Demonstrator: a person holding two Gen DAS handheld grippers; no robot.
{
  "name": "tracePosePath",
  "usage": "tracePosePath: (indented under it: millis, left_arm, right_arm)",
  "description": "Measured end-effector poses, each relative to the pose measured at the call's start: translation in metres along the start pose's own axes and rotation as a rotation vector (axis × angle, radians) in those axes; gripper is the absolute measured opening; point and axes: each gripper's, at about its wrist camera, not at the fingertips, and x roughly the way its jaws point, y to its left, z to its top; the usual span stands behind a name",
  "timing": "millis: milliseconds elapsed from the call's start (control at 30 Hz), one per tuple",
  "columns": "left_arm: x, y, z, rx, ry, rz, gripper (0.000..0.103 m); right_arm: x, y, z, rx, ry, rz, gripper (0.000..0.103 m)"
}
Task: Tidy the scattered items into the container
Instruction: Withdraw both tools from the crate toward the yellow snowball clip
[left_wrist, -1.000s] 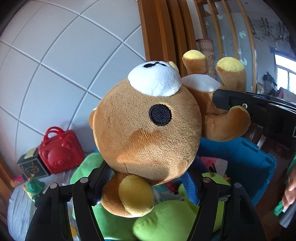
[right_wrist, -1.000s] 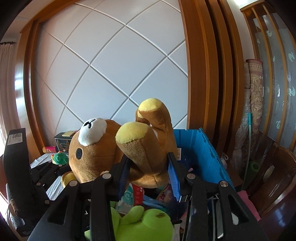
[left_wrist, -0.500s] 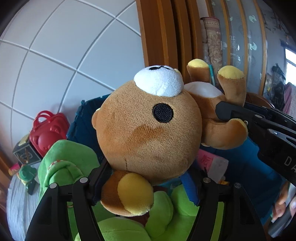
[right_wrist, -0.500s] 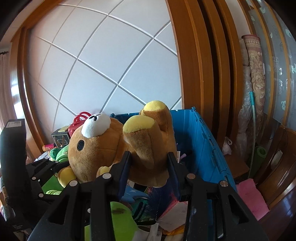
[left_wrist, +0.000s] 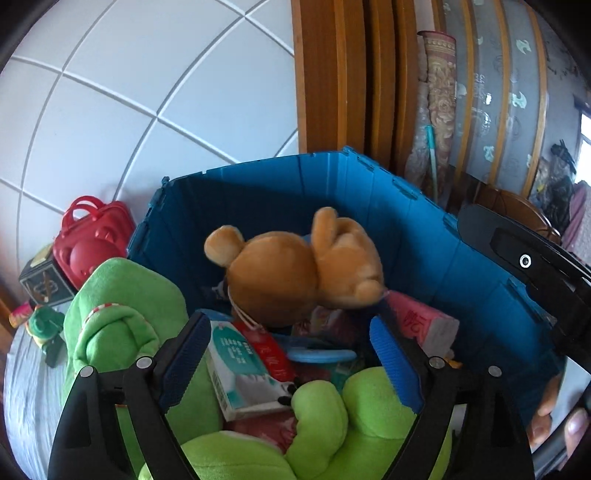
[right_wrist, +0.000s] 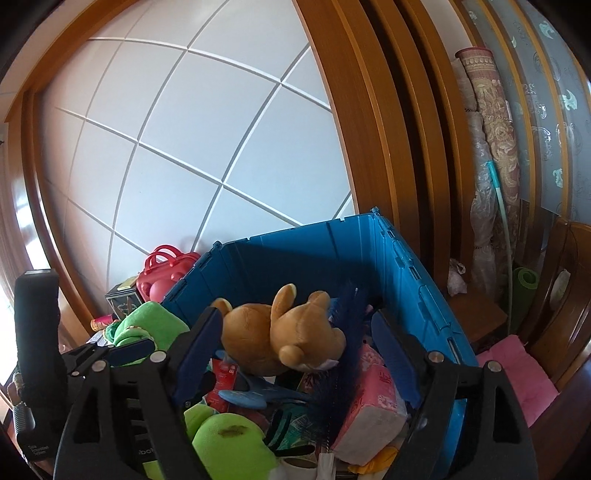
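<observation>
We see the brown teddy bear (left_wrist: 295, 273) lying inside the blue folding crate (left_wrist: 424, 229), on top of the other stuff, back side up, face hidden. It is apart from both grippers, nothing touches it.

Left gripper (left_wrist: 291, 350): jaws are opening, already wide, w/ nothing between the blue pads (left_wrist: 395, 362); the bear is beyond the tips. Right gripper (right_wrist: 295, 354): jaws also opening, wide apart, and no pad presses on anything. In the right wrist view the bear (right_wrist: 280, 339) shows between the two fingers but further in the crate (right_wrist: 406, 280), not gripped.

Under and around the bear in the crate: a pink tissue pack (left_wrist: 424, 321), a white-green wipes pack (left_wrist: 240, 369), a red packet (left_wrist: 269, 350), a blue flat plastic piece (left_wrist: 321, 356), and a dark blue feather-like brush (right_wrist: 343, 332). A big green plush toy (left_wrist: 125, 317) hangs over the crate's near-left edge.

Outside, left of the crate by the white tiled wall (left_wrist: 110, 110): a red bear-shaped case (left_wrist: 88, 236), a dark box (left_wrist: 44, 280), and a small green figure (left_wrist: 44, 321). Bottom right in the left view we see fingers of the person's hand (left_wrist: 554, 417).
</observation>
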Motion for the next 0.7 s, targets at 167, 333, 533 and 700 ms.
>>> tracePosePath:
  millis: [167, 333, 533, 700]
  left_arm:
    - [-0.005, 0.003, -0.002, -0.015, -0.023, -0.004, 0.089]
    - [-0.024, 0.010, -0.010, -0.005, -0.088, 0.049, 0.089]
    - [-0.058, 0.034, -0.023, -0.046, -0.145, 0.078, 0.095]
    - [-0.088, 0.055, -0.039, -0.059, -0.198, 0.126, 0.100]
  right_arm:
    - [0.000, 0.000, 0.001, -0.001, -0.005, 0.007, 0.083]
    - [-0.012, 0.009, 0.000, -0.002, -0.026, 0.007, 0.098]
    - [-0.037, 0.035, 0.004, -0.036, -0.066, 0.006, 0.103]
    - [-0.051, 0.063, 0.000, -0.059, -0.081, 0.036, 0.103]
